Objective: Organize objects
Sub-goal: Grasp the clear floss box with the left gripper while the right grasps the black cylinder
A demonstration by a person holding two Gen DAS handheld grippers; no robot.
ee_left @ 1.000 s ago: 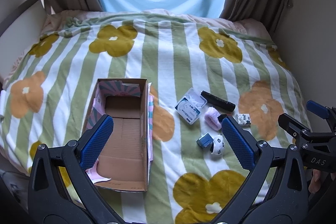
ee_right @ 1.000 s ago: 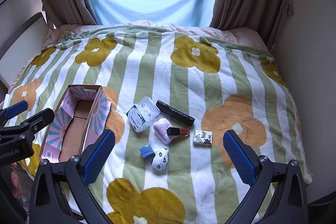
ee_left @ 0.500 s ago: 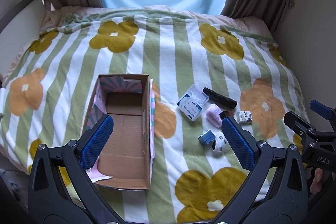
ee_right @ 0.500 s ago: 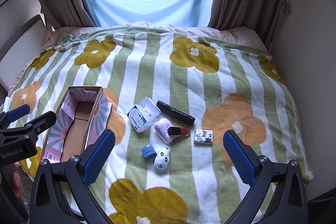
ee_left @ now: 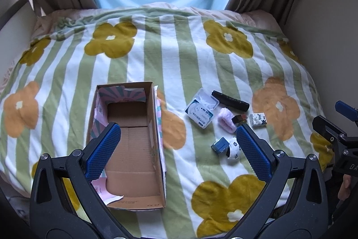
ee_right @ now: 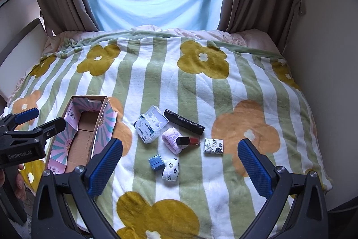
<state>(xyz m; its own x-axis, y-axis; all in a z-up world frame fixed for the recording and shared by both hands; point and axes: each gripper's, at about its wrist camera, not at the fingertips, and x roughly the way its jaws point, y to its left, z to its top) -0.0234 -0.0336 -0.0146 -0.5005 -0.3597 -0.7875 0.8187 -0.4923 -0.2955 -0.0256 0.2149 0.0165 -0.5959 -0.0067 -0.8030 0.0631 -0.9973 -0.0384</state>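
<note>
You are holding both tongs spread wide and empty, left tongs (ee_left: 179,147) over the open brown cardboard box (ee_left: 132,149), right tongs (ee_right: 180,159) above the clutter. Nothing is packed yet; the box is lying bare on the fleecy green-striped flowered blanket (ee_right: 201,86). Just right of it are sitting a clear hard plastic case (ee_right: 150,124), black crinkly tube (ee_right: 184,121), fluffy pink roll (ee_right: 171,140) and small blue cube (ee_right: 156,162). Next, you are likely picking one.
</note>
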